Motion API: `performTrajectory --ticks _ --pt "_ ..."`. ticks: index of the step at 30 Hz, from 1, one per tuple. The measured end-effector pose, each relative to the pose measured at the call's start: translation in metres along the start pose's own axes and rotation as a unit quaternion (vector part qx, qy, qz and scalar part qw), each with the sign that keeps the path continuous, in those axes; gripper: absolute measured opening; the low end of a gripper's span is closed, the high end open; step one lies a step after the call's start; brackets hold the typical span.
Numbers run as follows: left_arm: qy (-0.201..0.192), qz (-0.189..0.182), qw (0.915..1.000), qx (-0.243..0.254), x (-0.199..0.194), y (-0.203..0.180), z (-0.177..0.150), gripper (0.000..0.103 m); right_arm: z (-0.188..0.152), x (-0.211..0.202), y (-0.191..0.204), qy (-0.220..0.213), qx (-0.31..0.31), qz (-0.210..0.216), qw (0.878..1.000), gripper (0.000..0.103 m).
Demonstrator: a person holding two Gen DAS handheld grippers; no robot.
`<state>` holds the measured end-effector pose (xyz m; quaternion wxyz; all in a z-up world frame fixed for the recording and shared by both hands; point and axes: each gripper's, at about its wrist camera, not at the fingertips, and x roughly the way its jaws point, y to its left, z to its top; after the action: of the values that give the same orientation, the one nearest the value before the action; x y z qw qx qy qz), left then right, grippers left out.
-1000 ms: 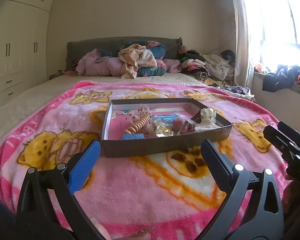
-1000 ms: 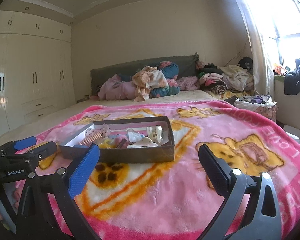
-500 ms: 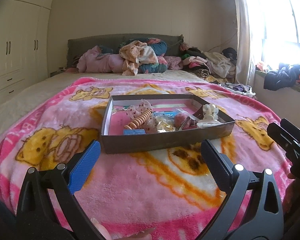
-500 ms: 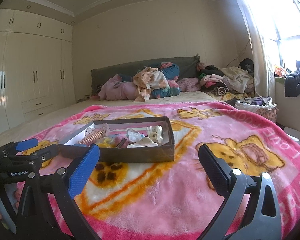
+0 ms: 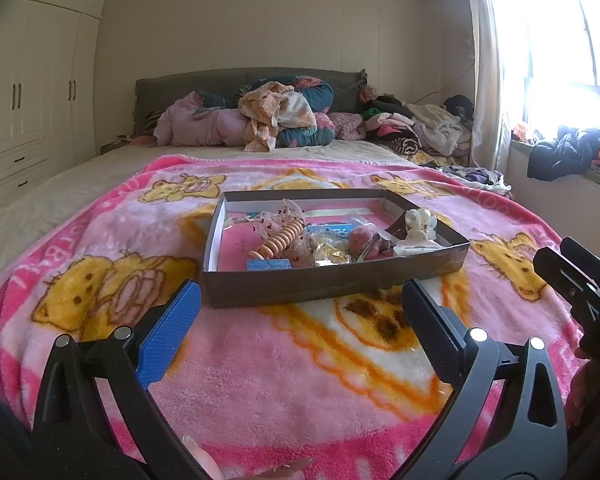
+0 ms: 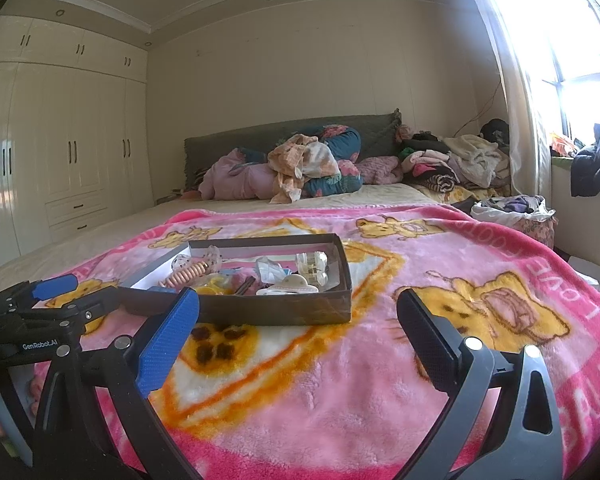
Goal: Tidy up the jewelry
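Both grippers, left gripper (image 5: 300,316) & right gripper (image 6: 298,320), spread wide w/ nothing held; box (image 5: 332,284) mid-bed is a jumble, sorting prob not begun.

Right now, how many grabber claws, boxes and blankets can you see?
Grabber claws: 2, the left gripper and the right gripper
Boxes: 1, the jewelry box
Blankets: 1, the pink bear blanket
Total: 4
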<state>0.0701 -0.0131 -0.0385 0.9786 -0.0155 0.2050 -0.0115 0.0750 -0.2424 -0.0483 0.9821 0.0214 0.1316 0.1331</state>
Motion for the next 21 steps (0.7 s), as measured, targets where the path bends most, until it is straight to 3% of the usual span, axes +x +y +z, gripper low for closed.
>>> performTrajectory --ticks 21 --pt "0.001 -0.002 1.0 0.001 -0.0007 -0.0012 0.0004 0.092 0.003 -0.0007 0.0027 -0.002 -0.001 0.0 1.0 0.096"
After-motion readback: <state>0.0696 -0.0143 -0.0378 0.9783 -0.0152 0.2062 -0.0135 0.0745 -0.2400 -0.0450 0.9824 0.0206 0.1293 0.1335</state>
